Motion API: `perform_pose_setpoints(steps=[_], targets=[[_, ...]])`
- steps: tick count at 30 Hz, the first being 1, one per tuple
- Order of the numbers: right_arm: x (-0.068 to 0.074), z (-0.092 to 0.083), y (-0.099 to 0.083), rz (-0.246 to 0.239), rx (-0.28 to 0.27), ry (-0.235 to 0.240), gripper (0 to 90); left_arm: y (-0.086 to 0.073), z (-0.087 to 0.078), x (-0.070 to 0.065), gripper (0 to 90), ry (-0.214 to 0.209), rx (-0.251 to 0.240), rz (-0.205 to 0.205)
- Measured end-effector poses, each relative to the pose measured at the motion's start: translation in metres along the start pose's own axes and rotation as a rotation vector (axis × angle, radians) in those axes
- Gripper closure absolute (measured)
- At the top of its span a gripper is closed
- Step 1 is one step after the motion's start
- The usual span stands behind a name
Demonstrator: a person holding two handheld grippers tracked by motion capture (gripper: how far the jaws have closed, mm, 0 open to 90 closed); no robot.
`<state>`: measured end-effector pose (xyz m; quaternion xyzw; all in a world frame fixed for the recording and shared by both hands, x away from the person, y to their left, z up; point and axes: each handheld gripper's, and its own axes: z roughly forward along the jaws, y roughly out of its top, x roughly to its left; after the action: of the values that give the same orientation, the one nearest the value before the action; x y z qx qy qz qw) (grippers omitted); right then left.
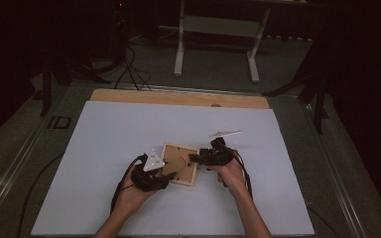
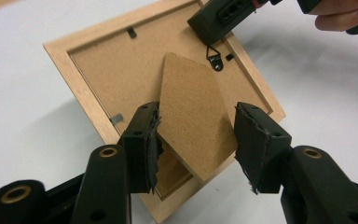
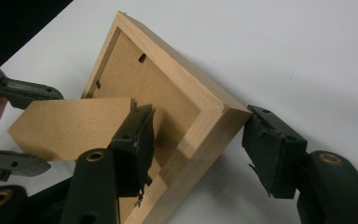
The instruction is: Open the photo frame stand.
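Observation:
A light wooden picture frame (image 1: 181,166) lies face down on the white table top (image 1: 104,139), turned like a diamond. Its brown backing board (image 2: 107,74) carries a small black hanger (image 2: 214,58) and a cardboard stand flap (image 2: 193,112), which is tilted up off the backing. My left gripper (image 2: 196,140) has a jaw against each long edge of that flap (image 3: 70,128). My right gripper (image 3: 198,144) stands open astride the frame's near corner (image 3: 214,116), one jaw over the backing and the other just outside the wood. In the high view the left gripper (image 1: 164,171) and right gripper (image 1: 194,158) meet the frame from opposite sides.
The white sheet spreads wide around the frame, with a bare wooden strip (image 1: 178,97) along its far edge. Beyond it are dark floor, loose cables (image 1: 129,69) and the white legs of another table (image 1: 216,44).

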<state>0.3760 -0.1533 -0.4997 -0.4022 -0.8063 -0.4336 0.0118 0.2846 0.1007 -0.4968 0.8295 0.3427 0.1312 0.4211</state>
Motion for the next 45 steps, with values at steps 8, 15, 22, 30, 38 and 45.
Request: perform_pose_setpoints(steps=[8, 15, 22, 30, 38, 45], targets=[[0.005, -0.003, 0.001, -0.037, -0.019, 0.002, 46.6, 0.001, 0.002, 0.007, 55.7, -0.063, 0.041, -0.077], [0.006, -0.007, 0.002, -0.048, -0.021, -0.001, 49.8, 0.002, 0.002, 0.007, 57.3, -0.073, 0.05, -0.076], [0.008, -0.015, 0.006, -0.059, -0.073, -0.019, 54.3, 0.006, 0.003, 0.005, 58.3, -0.032, 0.05, -0.04], [0.016, -0.019, 0.01, -0.113, -0.093, -0.068, 55.7, 0.007, 0.006, 0.008, 59.7, -0.02, 0.047, -0.052], [0.021, -0.022, 0.014, -0.13, -0.112, -0.086, 54.8, 0.009, 0.01, 0.011, 61.3, -0.002, 0.041, -0.056], [0.022, -0.026, 0.017, -0.116, -0.15, -0.072, 55.6, 0.01, 0.014, 0.016, 63.3, 0.01, 0.053, -0.06]])
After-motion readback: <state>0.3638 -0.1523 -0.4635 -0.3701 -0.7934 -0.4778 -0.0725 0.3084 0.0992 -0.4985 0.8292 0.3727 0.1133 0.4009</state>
